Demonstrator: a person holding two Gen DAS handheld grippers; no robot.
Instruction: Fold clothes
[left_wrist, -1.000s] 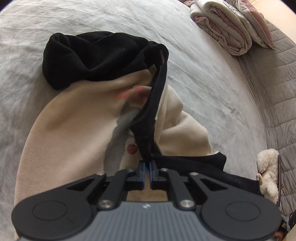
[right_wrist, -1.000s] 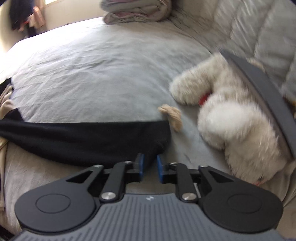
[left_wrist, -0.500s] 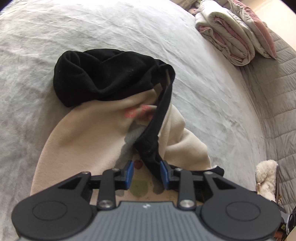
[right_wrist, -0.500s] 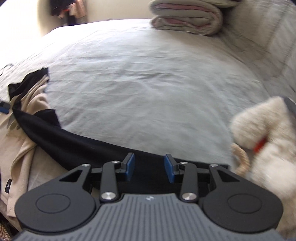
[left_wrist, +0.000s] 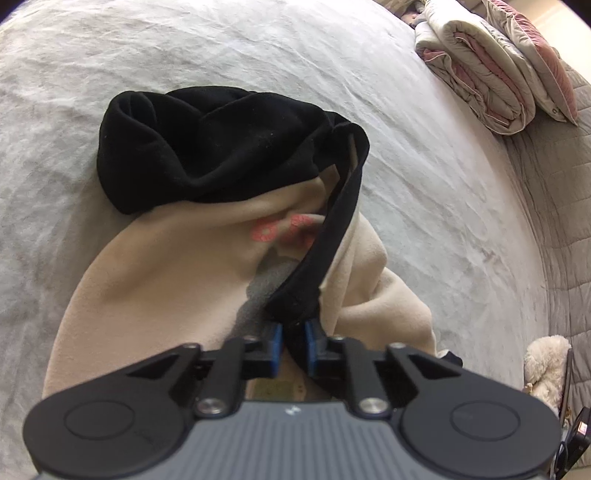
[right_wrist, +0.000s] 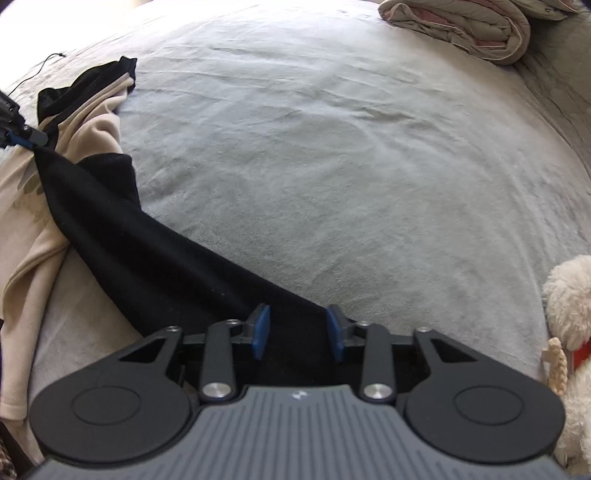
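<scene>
A cream sweatshirt (left_wrist: 166, 277) with a black hood (left_wrist: 207, 147) and pink print lies crumpled on the grey bed (left_wrist: 443, 184). My left gripper (left_wrist: 293, 332) is shut on the black neck edge (left_wrist: 332, 236), which runs taut up to the hood. The same gripper (right_wrist: 22, 136) shows at the far left of the right wrist view, pinching the cloth there. The black sleeve (right_wrist: 147, 251) stretches from it down to my right gripper (right_wrist: 297, 332). The right jaws are closing with the sleeve end between them, and the pads (right_wrist: 258, 330) stand apart from the cloth.
A folded duvet (left_wrist: 480, 74) and a pink pillow (left_wrist: 543, 55) sit at the bed's far right corner. A white plush toy (right_wrist: 569, 314) lies just right of my right gripper. A quilted headboard (left_wrist: 565, 258) runs along the right side.
The left jaws opened and shut again on the black neck edge. The right gripper slid left along the sleeve, away from the plush toy, and its jaws stand wider than a second ago.
</scene>
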